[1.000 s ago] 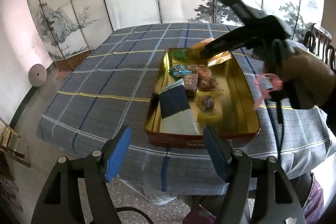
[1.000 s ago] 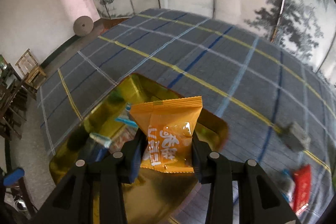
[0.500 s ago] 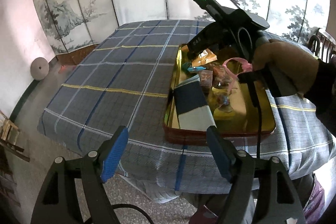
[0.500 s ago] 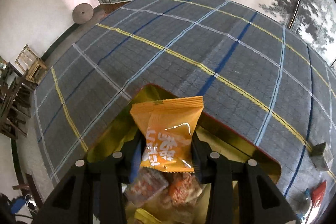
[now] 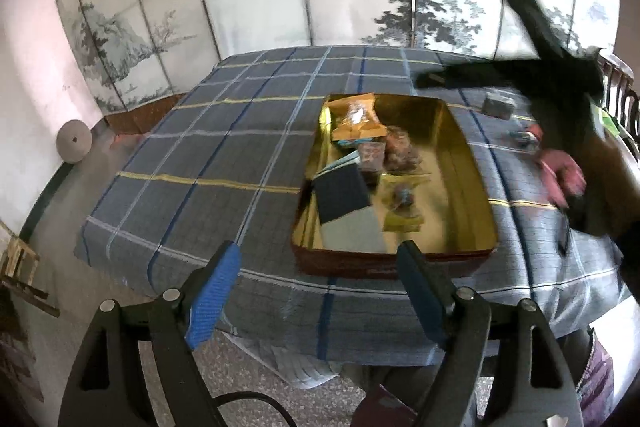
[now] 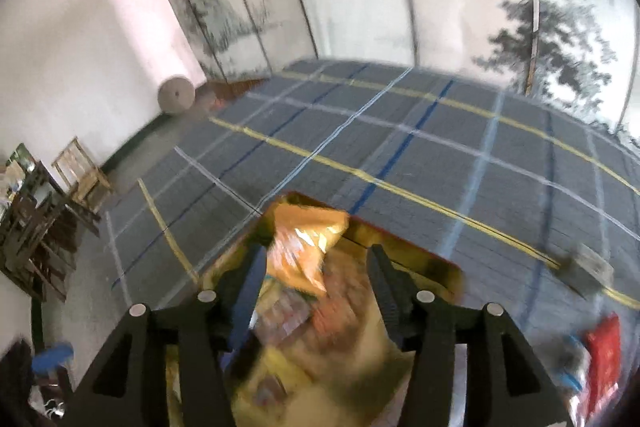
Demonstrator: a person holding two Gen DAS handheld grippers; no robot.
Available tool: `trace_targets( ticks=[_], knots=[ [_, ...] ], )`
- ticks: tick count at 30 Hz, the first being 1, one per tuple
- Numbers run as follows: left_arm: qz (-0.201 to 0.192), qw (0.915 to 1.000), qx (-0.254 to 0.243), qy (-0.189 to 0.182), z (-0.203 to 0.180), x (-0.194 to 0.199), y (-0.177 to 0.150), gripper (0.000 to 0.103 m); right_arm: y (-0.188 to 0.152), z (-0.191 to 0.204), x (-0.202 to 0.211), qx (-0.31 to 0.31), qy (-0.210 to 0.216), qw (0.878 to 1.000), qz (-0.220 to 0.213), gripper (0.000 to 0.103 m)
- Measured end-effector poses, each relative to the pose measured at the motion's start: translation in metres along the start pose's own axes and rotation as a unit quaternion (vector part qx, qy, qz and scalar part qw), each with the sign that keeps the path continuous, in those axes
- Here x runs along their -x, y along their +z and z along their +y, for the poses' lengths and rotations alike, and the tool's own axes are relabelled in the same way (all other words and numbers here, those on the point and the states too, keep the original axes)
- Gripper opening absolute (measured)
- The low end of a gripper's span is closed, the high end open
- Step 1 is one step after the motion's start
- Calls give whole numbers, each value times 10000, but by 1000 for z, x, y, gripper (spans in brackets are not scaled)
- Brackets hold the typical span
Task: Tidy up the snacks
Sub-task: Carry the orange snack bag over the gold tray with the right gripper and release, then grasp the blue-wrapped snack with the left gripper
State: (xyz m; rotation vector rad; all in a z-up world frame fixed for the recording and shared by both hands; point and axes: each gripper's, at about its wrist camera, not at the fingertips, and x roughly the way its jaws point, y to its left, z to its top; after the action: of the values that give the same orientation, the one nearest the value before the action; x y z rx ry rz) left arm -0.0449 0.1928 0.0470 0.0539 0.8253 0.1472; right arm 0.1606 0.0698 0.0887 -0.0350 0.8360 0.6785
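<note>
Snacks sit in a gold tin [image 5: 468, 163] on a big table with a checked cloth [image 5: 208, 155]. The tin is close to the near table edge, and the cloth to its left is bare and wide. A folding screen [image 5: 248, 7] stands behind the far edge. An orange packet [image 5: 356, 119] lies in the tin's far corner. A grey box [image 5: 498, 105] and a red packet [image 6: 604, 351] lie outside the tin. The writing on the packets is too blurry to read. The left gripper [image 5: 320, 291] is opening wide and holds nothing. The right gripper [image 6: 316, 283] is opening, and the orange packet seems to lie loose between its fingers.
</note>
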Motion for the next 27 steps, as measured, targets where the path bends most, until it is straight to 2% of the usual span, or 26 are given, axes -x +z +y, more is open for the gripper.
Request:
trace_targets(
  ticks=[4, 7, 10, 12, 14, 16, 20, 25, 27],
  knots=[
    [-29, 9996, -245, -117, -19, 6, 4, 79, -51, -39, 55, 13, -563, 9979, -306, 56],
    [-11, 9983, -511, -271, -38, 7, 9, 80, -96, -88, 96, -140, -1319, 9906, -333, 56],
    [45, 9961, -747, -457, -63, 6, 18, 80, -135, -143, 125, -328, -2205, 9747, -132, 56],
    [92, 9942, -881, -617, -80, 4, 26, 80, -156, -185, 144, -604, -2772, 9589, 15, 56],
    [139, 9918, -980, -814, -98, 2, 38, 80, -169, -211, 158, -862, -2947, 9517, 48, 56],
    [206, 9876, -1079, -1119, -118, -4, 54, 80, -180, -241, 171, -1173, -3256, 9382, 54, 56],
    [487, 9770, -1167, -1719, -158, -29, 94, 80, -197, -274, 183, -1443, -3462, 9270, 31, 56],
    [795, 9642, -1317, -2162, -210, -69, 137, 80, -214, -290, 185, -1558, -3319, 9303, 1, 57],
    [824, 9622, -1495, -2121, -232, -90, 150, 80, -214, -292, 191, -1582, -3291, 9308, -200, 57]
  ],
)
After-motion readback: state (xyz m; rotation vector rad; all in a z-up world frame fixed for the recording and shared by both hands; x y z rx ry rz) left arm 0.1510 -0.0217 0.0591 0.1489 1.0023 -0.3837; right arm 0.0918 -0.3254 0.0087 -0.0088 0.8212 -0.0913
